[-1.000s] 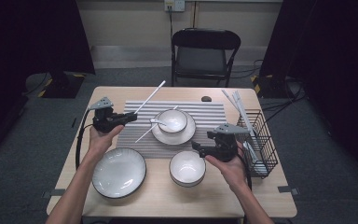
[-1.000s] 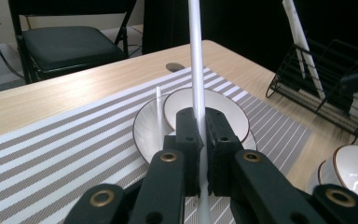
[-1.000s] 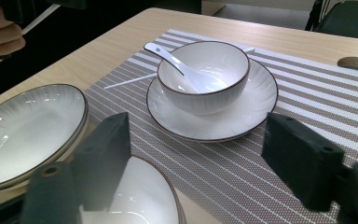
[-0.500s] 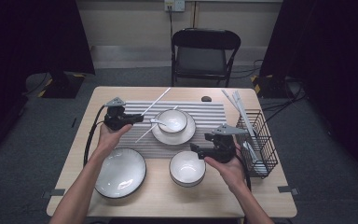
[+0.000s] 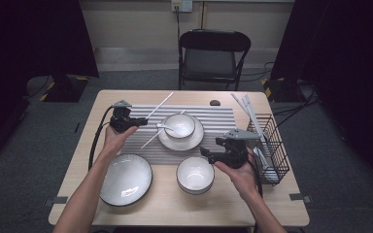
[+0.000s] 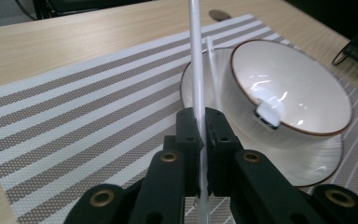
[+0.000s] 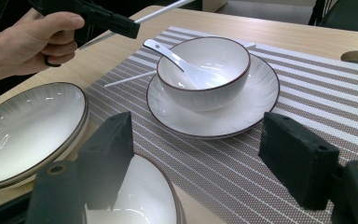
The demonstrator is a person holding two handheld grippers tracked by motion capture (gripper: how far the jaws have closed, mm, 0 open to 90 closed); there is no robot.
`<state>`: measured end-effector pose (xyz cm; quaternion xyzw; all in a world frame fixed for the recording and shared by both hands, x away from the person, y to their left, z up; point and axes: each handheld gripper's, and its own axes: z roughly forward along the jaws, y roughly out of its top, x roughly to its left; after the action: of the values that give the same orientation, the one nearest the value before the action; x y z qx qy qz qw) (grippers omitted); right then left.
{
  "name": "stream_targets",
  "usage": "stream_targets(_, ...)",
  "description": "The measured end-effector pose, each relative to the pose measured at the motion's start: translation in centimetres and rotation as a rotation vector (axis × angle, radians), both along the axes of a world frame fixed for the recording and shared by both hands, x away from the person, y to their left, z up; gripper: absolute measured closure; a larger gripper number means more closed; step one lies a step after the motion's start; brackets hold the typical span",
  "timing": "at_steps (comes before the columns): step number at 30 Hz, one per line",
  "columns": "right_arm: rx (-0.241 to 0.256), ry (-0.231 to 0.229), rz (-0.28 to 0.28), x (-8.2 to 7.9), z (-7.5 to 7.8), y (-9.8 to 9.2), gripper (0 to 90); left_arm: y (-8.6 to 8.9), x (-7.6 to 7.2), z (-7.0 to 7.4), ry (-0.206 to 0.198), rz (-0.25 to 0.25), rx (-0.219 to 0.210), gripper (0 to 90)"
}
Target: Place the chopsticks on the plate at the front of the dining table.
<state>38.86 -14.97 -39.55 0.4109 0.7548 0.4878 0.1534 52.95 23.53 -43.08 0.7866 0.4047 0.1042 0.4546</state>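
Left gripper view: left tongs clamped on a white chopstick, lifted over the mat beside the bowl, probably for carrying to the rack. Right tongs wide open, empty, above the near bowl, ready to help.

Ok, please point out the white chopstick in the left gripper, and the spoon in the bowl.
white chopstick (image 6: pixel 195 56), left gripper view, shaft above the closed jaws.
spoon (image 7: pixel 164 51), right gripper view, handle over the bowl rim.
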Motion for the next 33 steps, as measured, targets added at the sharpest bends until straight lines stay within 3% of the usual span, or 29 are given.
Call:
stream_targets(4,0.004,0.001,-0.006,0.2,0.1,-0.2,25.6,-0.5,0.4,-0.1,-0.006,-0.007,-0.005,85.9)
stream_targets(6,0.002,0.001,-0.006,0.2,0.0,-0.2,25.6,-0.9,0.5,-0.7,0.008,-0.017,0.041,85.9)
stream_targets(10,-0.003,0.005,-0.006,0.1,-0.1,-0.2,25.6,-1.6,0.5,-1.3,0.024,-0.038,0.066,85.9)
stream_targets(11,-0.002,0.007,-0.006,0.1,-0.1,-0.2,25.7,-1.7,0.5,-1.3,0.023,-0.036,0.088,85.9)
stream_targets(15,0.005,0.01,-0.005,0.1,0.0,-0.2,26.0,-1.7,0.7,-1.7,0.037,-0.03,0.079,85.9)
stream_targets(18,0.009,0.007,-0.005,0.1,0.0,-0.3,26.0,-1.8,0.8,-2.2,0.054,-0.039,0.142,85.8)
stream_targets(20,0.011,0.011,-0.006,0.2,0.0,-0.3,26.2,-2.0,0.9,-2.4,0.057,-0.034,0.122,85.9)
stream_targets(24,0.01,0.015,-0.011,0.3,-0.1,-0.4,26.6,-2.5,0.9,-2.5,0.057,-0.057,0.125,85.8)
stream_targets(26,0.011,0.012,-0.015,0.2,-0.1,-0.4,26.5,-2.6,0.9,-2.7,0.061,-0.07,0.151,85.8)
stream_targets(27,0.012,0.012,-0.014,0.2,-0.1,-0.5,26.5,-2.7,0.9,-2.8,0.064,-0.064,0.14,85.8)
stream_targets(33,0.008,0.015,-0.012,0.1,0.0,-0.5,26.5,-3.0,1.0,-2.9,0.058,-0.065,0.173,85.8)
